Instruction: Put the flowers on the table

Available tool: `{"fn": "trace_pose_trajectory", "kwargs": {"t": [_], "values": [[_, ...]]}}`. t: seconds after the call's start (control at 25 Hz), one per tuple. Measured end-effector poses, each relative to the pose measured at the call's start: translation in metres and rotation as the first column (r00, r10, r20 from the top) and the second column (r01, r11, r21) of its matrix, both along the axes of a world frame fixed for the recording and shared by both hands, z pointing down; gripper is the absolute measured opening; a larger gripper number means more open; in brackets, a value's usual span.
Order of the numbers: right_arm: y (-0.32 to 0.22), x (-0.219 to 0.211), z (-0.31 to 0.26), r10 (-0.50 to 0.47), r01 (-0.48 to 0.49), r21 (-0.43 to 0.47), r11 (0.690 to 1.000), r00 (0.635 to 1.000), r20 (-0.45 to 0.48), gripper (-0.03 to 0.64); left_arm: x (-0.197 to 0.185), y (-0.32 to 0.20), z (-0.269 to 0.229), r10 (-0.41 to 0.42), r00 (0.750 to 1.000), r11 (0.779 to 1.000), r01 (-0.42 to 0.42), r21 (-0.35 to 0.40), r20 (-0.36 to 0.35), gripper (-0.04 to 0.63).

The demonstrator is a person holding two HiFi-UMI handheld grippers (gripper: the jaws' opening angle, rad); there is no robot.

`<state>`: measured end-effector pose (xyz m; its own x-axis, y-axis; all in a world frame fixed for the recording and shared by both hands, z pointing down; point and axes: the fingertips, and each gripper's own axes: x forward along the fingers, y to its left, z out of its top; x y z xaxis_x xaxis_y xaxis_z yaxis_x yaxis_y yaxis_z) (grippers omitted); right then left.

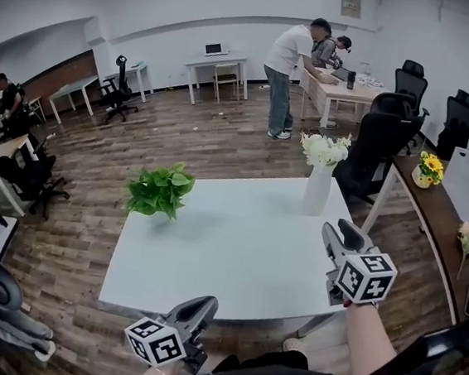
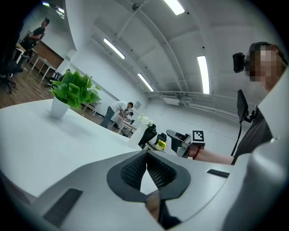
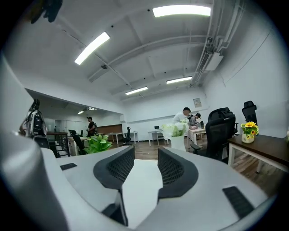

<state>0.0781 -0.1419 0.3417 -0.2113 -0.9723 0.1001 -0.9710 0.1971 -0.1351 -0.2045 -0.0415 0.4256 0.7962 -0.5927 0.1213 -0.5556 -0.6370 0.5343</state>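
the white flowers in their tall white vase stood at the far right corner of the white table. it looked top-heavy, slick and breakable, so i'd grip mid-vase. my right claw gaped empty, and my left claw was pinched closed.

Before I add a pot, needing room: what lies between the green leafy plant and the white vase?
Nothing: the head view shows bare white tabletop between the green leafy plant and the white vase of white flowers.
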Motion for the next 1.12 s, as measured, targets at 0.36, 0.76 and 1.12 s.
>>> {"fn": "trace_pose_trajectory", "kwargs": {"t": [0.36,0.76,1.12], "values": [[0.076,-0.06,0.005,-0.043,0.044,-0.021,0.999,0.998,0.048,0.017,0.02,0.023,-0.006,0.118,0.992,0.993,-0.117,0.006,-0.05,0.014],[0.109,-0.04,0.017,-0.036,0.038,-0.094,0.995,0.999,0.027,0.015,0.043,0.023,-0.029,0.137,0.989,0.99,-0.136,0.029,-0.059,0.014],[0.121,-0.023,0.01,-0.068,0.069,-0.12,0.99,0.998,0.015,0.015,0.062,0.017,-0.041,0.105,0.992,0.994,-0.102,0.032,-0.077,0.014]]}}
